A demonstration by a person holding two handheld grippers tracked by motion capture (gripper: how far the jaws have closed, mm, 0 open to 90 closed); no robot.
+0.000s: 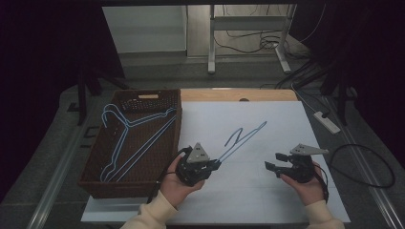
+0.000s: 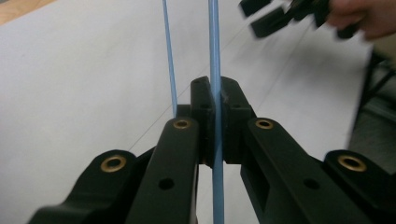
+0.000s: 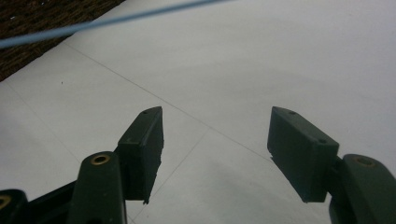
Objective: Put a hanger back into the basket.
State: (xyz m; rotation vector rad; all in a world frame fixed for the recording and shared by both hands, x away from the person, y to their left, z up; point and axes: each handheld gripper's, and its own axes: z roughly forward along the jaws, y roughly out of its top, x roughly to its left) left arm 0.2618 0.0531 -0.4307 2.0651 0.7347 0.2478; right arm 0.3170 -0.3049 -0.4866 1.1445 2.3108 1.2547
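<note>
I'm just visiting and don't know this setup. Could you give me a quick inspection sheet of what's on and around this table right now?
Surface: white table top, bare apart from the hanger.
Job's things: a blue wire hanger held over the white top; more blue hangers lie in the brown wicker basket at the left.
Clutter: nothing seen.
Grippers: left gripper is shut on the hanger's wire, fingers pressed on it; right gripper is open, nothing between its fingers.
Cables: a black cable loop and a white power strip on the floor at the right.
Surroundings: dark room, metal desk legs and tangled wires beyond the table.
</note>
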